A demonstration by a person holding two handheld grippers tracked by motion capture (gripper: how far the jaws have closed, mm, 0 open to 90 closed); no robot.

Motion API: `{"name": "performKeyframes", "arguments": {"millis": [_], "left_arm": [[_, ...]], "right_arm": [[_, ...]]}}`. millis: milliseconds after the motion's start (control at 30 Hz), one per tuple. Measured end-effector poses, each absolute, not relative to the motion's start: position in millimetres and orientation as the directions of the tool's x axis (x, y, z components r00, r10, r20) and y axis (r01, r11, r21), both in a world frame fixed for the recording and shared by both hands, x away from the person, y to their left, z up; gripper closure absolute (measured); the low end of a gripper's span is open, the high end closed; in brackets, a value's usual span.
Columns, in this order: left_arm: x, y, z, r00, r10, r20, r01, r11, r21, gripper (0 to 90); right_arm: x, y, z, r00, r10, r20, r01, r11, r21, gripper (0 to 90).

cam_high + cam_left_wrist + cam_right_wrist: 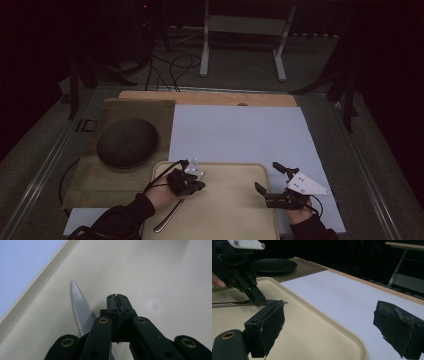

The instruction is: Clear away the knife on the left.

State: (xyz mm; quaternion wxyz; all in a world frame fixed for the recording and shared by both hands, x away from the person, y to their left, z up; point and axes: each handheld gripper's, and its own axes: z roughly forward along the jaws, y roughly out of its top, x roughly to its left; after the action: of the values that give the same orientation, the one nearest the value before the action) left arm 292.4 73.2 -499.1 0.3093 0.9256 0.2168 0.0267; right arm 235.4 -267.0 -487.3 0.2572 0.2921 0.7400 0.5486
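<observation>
A table knife lies flat on the cream tray [225, 210], its handle [167, 221] pointing at the near edge. The serrated blade [78, 307] runs left of and under my left gripper [117, 296], which is shut with its jaws pressed together and nothing visible between them. In the right gripper view, the left gripper's tip [258, 301] rests at the knife [232, 304]. My right gripper [270, 177] stands open over the tray's right rim, jaws wide apart [332, 325] and nothing between them.
A black round plate [127, 141] sits on a brown mat [90, 175] at the left. A white sheet [240, 135] covers the table beyond the tray, with a wooden board edge [210, 97] behind it. Cables and a metal frame lie on the floor beyond.
</observation>
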Motion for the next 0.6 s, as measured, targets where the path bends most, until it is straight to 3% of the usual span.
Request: {"name": "performKeyframes", "arguments": {"millis": [600], "left_arm": [[309,84,-505,0.868,0.495,-0.045,0.437,-0.716,0.544,90.0]], "right_arm": [[235,-267,-487,-0.698,0.713,-0.063,0.147,0.229,0.962,9.6]]}}
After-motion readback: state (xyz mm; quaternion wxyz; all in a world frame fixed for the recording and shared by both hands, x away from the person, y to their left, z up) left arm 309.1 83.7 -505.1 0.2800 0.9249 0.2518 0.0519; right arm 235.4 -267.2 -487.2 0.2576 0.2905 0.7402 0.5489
